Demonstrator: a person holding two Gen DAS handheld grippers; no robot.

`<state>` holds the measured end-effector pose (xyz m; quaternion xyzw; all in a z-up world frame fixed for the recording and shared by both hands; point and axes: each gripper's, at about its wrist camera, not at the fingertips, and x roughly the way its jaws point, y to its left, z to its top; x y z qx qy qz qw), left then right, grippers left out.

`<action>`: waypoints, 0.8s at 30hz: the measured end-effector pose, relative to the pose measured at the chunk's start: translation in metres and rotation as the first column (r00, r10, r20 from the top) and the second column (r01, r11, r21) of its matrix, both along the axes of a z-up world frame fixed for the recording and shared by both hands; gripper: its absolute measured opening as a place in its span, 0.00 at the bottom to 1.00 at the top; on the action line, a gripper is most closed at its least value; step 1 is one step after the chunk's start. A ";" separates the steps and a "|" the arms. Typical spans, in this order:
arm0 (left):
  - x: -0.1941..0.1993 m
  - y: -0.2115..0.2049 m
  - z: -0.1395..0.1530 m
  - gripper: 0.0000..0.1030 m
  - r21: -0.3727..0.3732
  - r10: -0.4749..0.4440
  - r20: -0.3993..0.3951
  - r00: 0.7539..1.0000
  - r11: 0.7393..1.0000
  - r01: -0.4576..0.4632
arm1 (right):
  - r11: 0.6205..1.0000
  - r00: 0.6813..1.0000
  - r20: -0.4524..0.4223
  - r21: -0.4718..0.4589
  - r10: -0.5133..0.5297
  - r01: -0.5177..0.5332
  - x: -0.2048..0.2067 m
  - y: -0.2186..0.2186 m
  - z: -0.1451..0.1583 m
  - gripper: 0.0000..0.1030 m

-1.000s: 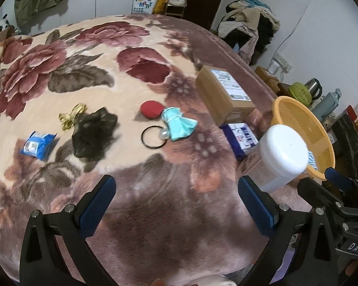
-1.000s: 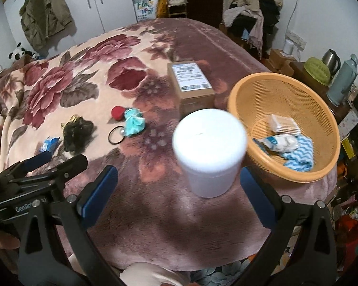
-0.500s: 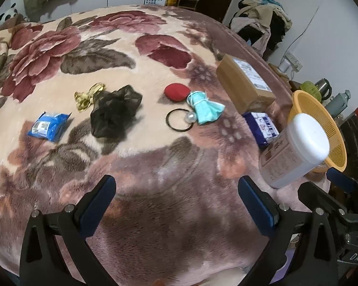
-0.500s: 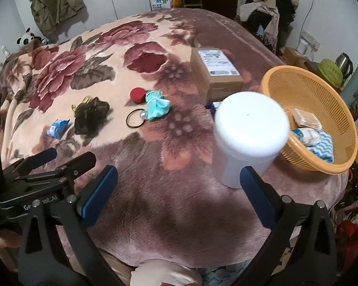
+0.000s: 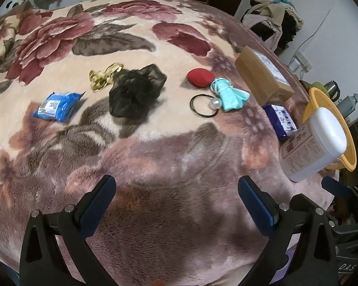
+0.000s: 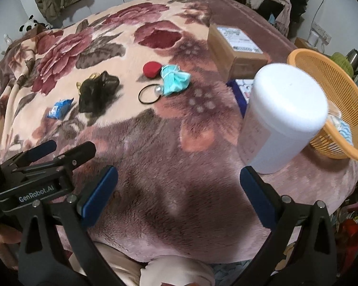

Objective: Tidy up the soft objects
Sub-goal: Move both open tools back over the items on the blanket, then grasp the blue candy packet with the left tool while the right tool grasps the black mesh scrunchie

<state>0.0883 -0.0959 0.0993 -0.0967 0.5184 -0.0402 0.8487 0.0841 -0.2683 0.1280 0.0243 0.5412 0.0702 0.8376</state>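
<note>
Small soft items lie on a floral blanket: a black mesh scrunchie (image 5: pixel 134 93) (image 6: pixel 96 90), a gold ribbon (image 5: pixel 103 77), a blue packet (image 5: pixel 57 106) (image 6: pixel 59 108), a red sponge (image 5: pixel 199 77) (image 6: pixel 151 69), a teal face mask (image 5: pixel 230 95) (image 6: pixel 175 79) and a black hair tie with a pearl (image 5: pixel 204 106) (image 6: pixel 150 94). An orange basket (image 6: pixel 331 88) (image 5: pixel 316 97) at the right edge holds a blue-white cloth and packets. My left gripper (image 5: pixel 176 205) and right gripper (image 6: pixel 179 190) hover open and empty over the near edge of the blanket.
A tall white-lidded jar (image 6: pixel 281 116) (image 5: pixel 312 143) stands in front of the basket. A cardboard box (image 5: pixel 262 77) (image 6: pixel 236 47) and a dark blue pack (image 5: pixel 280 120) lie beside it. Clothes, a kettle and a thermos crowd the right wall.
Both grippers have swung to the left and a little forward over the blanket; the jar and basket have slid toward the right of both views. Nothing was picked up.
</note>
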 end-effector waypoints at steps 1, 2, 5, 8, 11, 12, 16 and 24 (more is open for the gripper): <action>0.000 0.002 -0.002 0.99 -0.001 0.004 -0.003 1.000 1.000 -0.004 | 1.000 1.000 -0.005 -0.001 0.004 -0.004 0.000 0.002 -0.002 1.00; -0.001 0.004 -0.005 0.99 -0.002 0.006 -0.007 1.000 1.000 -0.006 | 1.000 1.000 -0.007 -0.002 0.006 -0.006 0.000 0.003 -0.004 1.00; -0.001 0.011 -0.012 0.99 -0.008 0.015 -0.021 1.000 1.000 -0.015 | 1.000 1.000 -0.020 -0.003 0.015 -0.015 0.001 0.009 -0.010 1.00; -0.001 0.019 -0.019 0.99 -0.014 0.028 -0.034 0.999 0.999 -0.029 | 1.000 0.999 -0.034 -0.007 0.025 -0.025 0.002 0.016 -0.017 1.00; -0.001 0.026 -0.024 0.99 -0.021 0.041 -0.043 0.998 0.999 -0.042 | 0.999 0.998 -0.049 -0.010 0.036 -0.036 0.002 0.023 -0.024 1.00; 0.000 0.029 -0.025 0.99 -0.023 0.045 -0.046 0.998 0.999 -0.047 | 0.999 0.998 -0.054 -0.011 0.041 -0.042 0.003 0.026 -0.026 1.00; 0.000 0.041 -0.034 0.99 -0.027 0.060 -0.061 0.996 0.998 -0.062 | 0.998 0.996 -0.070 -0.013 0.059 -0.060 0.005 0.038 -0.034 1.00; 0.005 0.078 -0.057 0.99 -0.057 0.142 -0.107 0.984 0.987 -0.149 | 0.996 0.991 -0.103 -0.009 0.085 -0.086 0.015 0.058 -0.053 1.00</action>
